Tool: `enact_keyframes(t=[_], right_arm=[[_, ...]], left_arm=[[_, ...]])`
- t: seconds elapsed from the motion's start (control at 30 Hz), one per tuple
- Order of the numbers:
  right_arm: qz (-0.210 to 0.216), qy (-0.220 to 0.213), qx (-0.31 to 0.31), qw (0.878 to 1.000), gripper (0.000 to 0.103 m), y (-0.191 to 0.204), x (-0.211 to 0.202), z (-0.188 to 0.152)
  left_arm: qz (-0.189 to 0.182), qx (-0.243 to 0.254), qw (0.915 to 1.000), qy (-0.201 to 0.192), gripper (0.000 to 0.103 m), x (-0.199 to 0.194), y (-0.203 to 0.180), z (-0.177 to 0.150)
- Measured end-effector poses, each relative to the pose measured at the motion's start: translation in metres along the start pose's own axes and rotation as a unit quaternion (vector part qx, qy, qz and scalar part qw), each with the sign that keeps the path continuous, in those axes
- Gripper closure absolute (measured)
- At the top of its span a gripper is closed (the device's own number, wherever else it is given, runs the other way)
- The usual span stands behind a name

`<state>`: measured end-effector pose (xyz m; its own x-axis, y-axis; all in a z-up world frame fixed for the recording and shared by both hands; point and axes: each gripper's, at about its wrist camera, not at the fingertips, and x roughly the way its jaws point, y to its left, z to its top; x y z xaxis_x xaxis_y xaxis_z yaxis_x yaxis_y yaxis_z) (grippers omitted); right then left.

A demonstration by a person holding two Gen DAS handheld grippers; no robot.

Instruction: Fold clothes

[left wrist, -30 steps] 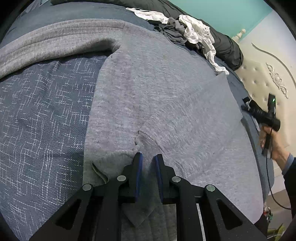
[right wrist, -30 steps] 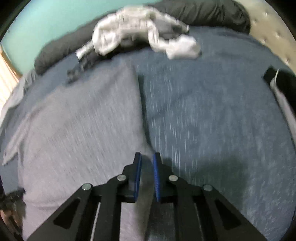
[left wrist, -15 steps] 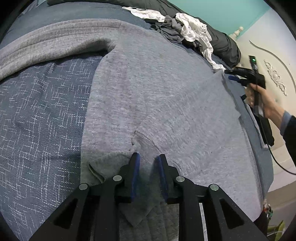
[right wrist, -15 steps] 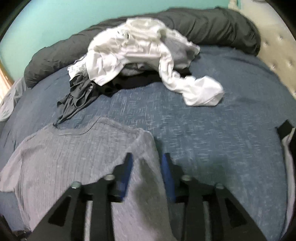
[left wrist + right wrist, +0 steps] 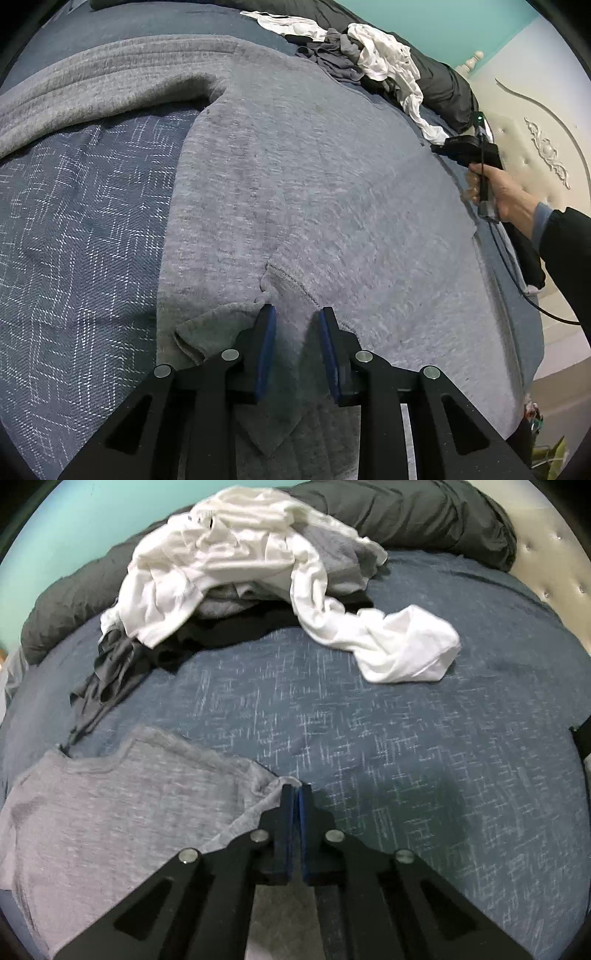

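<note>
A grey sweatshirt (image 5: 295,177) lies spread flat on the blue patterned bedspread (image 5: 74,221), one sleeve stretching off to the upper left. My left gripper (image 5: 295,314) stands open over the near edge of the sweatshirt, by a seam and a turned-over flap, with cloth lying between its fingers. In the right wrist view my right gripper (image 5: 295,788) is shut on a corner of the grey sweatshirt (image 5: 129,805). The left wrist view shows that right gripper (image 5: 448,149) at the garment's far right edge, held in a person's hand (image 5: 498,192).
A heap of white, grey and black clothes (image 5: 258,565) lies at the back of the bed against a dark rolled duvet (image 5: 424,513). A cream tufted headboard (image 5: 535,147) stands to the right. Bare bedspread (image 5: 406,757) spreads ahead of the right gripper.
My right gripper travelled along the sweatshirt's edge to its corner, opened on the way and has shut on it. My left gripper's fingers spread wider and stayed in place.
</note>
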<state>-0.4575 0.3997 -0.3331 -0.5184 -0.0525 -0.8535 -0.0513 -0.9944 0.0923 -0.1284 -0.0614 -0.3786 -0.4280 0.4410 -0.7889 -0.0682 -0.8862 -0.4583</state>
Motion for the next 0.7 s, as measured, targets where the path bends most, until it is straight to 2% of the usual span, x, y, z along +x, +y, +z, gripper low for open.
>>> enact_keyframes(t=[0.13, 0.37, 0.43, 0.57, 0.7], right_arm=[[-0.013, -0.004, -0.008, 1.000, 0.101, -0.002, 0.005, -0.003], [-0.033, -0.051, -0.025, 0.998, 0.102, 0.001, -0.021, -0.003], [-0.040, -0.048, -0.026, 0.998, 0.102, 0.001, -0.021, -0.001], [-0.061, -0.036, -0.028, 0.997, 0.103, 0.001, -0.012, 0.001], [-0.068, -0.015, 0.015, 0.997, 0.103, -0.015, -0.004, 0.004]], left_arm=[[0.001, 0.004, 1.0000, 0.000, 0.076, -0.002, 0.003, -0.004], [-0.003, -0.004, 1.0000, -0.006, 0.074, -0.006, 0.005, -0.004], [-0.009, -0.007, 0.9999, -0.010, 0.068, -0.009, 0.006, -0.005], [-0.005, -0.001, 1.0000, -0.008, 0.066, -0.009, 0.005, -0.008], [-0.009, -0.004, 0.9999, -0.005, 0.066, -0.006, 0.005, -0.007]])
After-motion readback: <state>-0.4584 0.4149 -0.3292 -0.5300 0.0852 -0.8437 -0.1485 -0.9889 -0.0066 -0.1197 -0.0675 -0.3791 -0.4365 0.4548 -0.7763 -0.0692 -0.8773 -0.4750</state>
